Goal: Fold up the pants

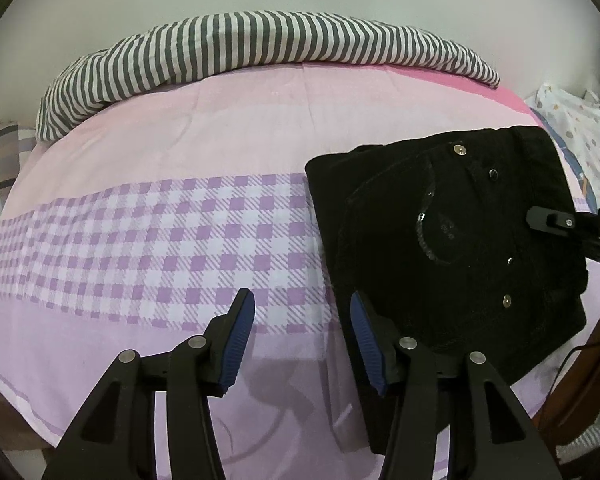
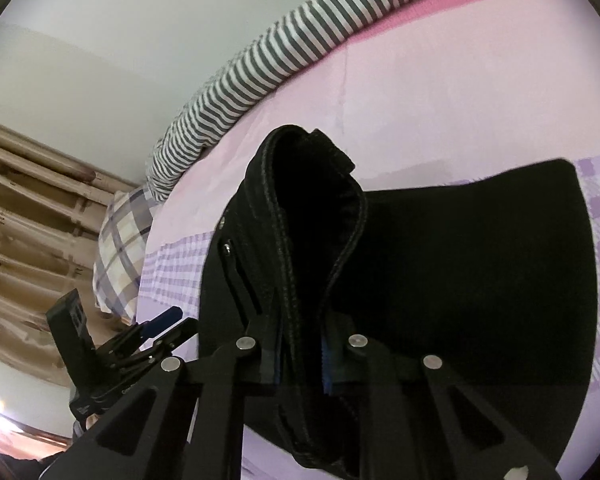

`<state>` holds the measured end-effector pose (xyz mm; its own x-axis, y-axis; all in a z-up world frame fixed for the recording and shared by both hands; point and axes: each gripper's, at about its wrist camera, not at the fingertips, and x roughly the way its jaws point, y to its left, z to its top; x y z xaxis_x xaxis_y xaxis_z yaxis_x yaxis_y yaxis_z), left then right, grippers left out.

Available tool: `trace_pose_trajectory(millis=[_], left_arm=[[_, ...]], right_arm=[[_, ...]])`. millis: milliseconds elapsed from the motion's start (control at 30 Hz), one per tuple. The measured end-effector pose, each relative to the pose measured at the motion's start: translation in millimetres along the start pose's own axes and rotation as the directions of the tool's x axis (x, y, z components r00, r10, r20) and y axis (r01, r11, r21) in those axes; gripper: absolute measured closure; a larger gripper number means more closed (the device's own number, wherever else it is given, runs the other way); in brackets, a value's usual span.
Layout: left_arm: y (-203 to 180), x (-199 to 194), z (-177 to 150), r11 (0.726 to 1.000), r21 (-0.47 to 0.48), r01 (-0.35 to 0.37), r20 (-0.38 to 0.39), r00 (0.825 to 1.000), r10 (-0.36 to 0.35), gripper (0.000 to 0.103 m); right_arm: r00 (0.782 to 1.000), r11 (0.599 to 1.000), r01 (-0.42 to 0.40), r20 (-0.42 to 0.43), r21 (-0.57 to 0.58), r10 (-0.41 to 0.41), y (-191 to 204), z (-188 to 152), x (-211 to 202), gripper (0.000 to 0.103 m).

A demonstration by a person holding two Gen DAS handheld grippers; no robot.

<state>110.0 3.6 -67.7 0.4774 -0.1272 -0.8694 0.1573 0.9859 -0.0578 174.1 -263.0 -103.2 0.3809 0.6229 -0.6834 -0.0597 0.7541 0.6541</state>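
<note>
The black pants (image 1: 452, 240) lie folded into a compact bundle on the right side of the pink bed sheet (image 1: 220, 128), with metal rivets showing. My left gripper (image 1: 302, 304) is open and empty, its blue-padded fingers low over the sheet beside the bundle's left edge. My right gripper (image 2: 302, 356) is shut on the pants' waistband (image 2: 312, 216), which rises between its fingers. The right gripper also shows at the right edge of the left wrist view (image 1: 560, 222). The left gripper shows at the lower left of the right wrist view (image 2: 156, 326).
A striped grey-and-white duvet roll (image 1: 260, 48) lies along the far edge by the wall. A plaid pillow (image 2: 120, 248) sits at one end and a dotted pillow (image 1: 576, 128) at the other. Beige curtains (image 2: 28, 208) hang beyond the bed.
</note>
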Motion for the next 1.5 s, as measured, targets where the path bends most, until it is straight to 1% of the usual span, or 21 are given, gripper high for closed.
trace_pose_trajectory(millis=[100,233,300,400,467,567,733,800,900,1067,1167,1233,1267,1300,1367,1433,1467,1500], left_arm=[[2,-5,-1,1.0,-0.012,0.015,0.01,1.0,-0.015,0.051],[8,-14,1,0.993,-0.067,0.097,0.032,0.995,-0.095,0.05],[10,-18,2,0.989,-0.087,0.123,0.044,0.992,-0.119,0.049],[9,-25,7,0.985,-0.094,0.142,0.068,0.988,-0.136,0.049],[3,-28,11,0.985,-0.084,0.151,0.081,0.986,-0.144,0.048],[-9,-29,17,0.984,-0.06,0.165,0.089,0.983,-0.159,0.047],[-36,-22,21,0.984,0.004,0.177,0.085,0.981,-0.177,0.046],[-45,-19,21,0.984,0.028,0.178,0.081,0.98,-0.18,0.046],[-58,-16,21,0.982,0.061,0.178,0.068,0.981,-0.181,0.046],[-77,-10,21,0.976,0.106,0.193,0.046,0.979,-0.198,0.046],[-90,-4,16,0.968,0.143,0.205,0.021,0.977,-0.21,0.046],[-98,0,11,0.961,0.167,0.222,0.002,0.974,-0.225,0.046],[-103,3,8,0.954,0.186,0.233,-0.017,0.972,-0.234,0.046],[-108,7,5,0.949,0.208,0.238,-0.036,0.971,-0.235,0.046],[-115,11,-2,0.945,0.243,0.221,-0.045,0.975,-0.216,0.045],[-119,13,-8,0.939,0.265,0.22,-0.05,0.976,-0.214,0.044],[-119,13,-11,0.936,0.27,0.228,-0.054,0.974,-0.222,0.044],[-120,13,-13,0.934,0.271,0.232,-0.058,0.973,-0.225,0.043]], right_arm=[[1.0,1.0,-0.016,0.007,0.008,0.016,12,1,-7,0.09],[0.999,0.999,-0.04,0.016,0.007,0.04,27,-1,-18,0.09],[0.998,0.998,-0.06,0.025,0.01,0.06,29,-1,-26,0.091],[0.996,0.998,-0.069,0.053,0.0,0.069,35,-1,-41,0.091],[0.996,0.998,-0.059,0.068,-0.003,0.059,34,0,-53,0.091],[0.995,0.999,-0.039,0.097,0.014,0.037,23,2,-70,0.091],[0.991,0.995,0.01,0.133,0.101,-0.024,-14,-1,-83,0.092],[0.99,0.99,0.031,0.13,0.135,-0.049,-29,-4,-82,0.092],[0.99,0.981,0.042,0.124,0.189,-0.066,-51,-8,-82,0.092],[0.988,0.969,0.081,0.109,0.232,-0.109,-78,-13,-75,0.092],[0.989,0.959,0.086,0.095,0.27,-0.116,-96,-16,-68,0.091],[0.99,0.958,0.075,0.095,0.278,-0.105,-101,-18,-66,0.088],[0.99,0.959,0.078,0.09,0.272,-0.106,-101,-18,-66,0.08],[0.988,0.954,0.103,0.085,0.281,-0.132,-101,-19,-68,0.072],[0.982,0.951,0.131,0.097,0.282,-0.164,-99,-21,-77,0.071],[0.977,0.953,0.135,0.125,0.272,-0.174,-95,-26,-91,0.071],[0.976,0.953,0.128,0.138,0.275,-0.171,-94,-29,-98,0.071],[0.977,0.954,0.104,0.149,0.28,-0.151,-94,-35,-106,0.071]])
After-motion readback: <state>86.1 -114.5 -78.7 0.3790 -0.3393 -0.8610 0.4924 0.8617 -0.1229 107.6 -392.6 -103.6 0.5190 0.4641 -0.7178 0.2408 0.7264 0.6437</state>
